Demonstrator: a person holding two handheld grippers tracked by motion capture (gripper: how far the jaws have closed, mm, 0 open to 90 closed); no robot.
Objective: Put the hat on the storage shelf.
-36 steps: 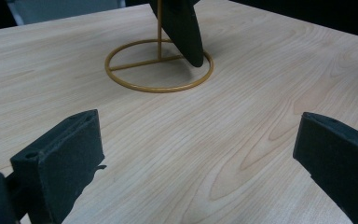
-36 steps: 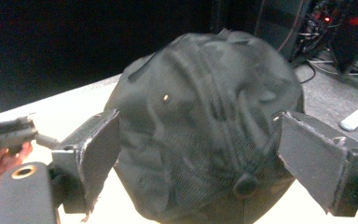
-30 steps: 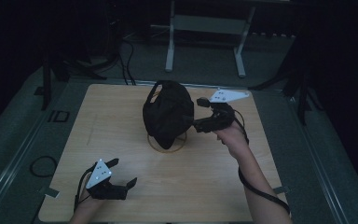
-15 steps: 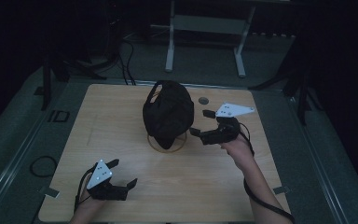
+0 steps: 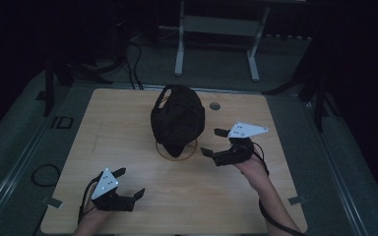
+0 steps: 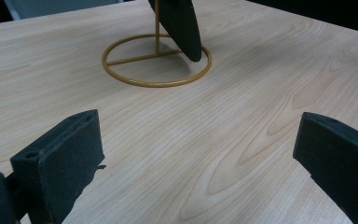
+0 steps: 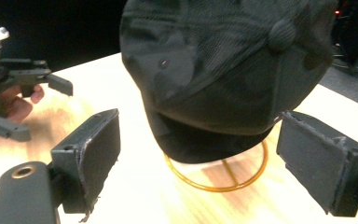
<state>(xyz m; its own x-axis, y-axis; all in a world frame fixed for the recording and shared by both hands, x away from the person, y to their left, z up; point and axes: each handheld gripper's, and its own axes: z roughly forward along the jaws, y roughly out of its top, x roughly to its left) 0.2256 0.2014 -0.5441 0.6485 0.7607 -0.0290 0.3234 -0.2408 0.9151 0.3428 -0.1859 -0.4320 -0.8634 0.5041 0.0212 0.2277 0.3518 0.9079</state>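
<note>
Desk: pale wood, across the middle of the high view. Cap: black, hung on a gold wire stand with a ring base, upper centre of the desk. Right tool: right of centre, just beside the cap, jaws spread wide, gripping nothing. Left tool: lower left of the frame, well apart from the cap, jaws likewise released and empty. Small round hole: upper right of the cap.
</note>
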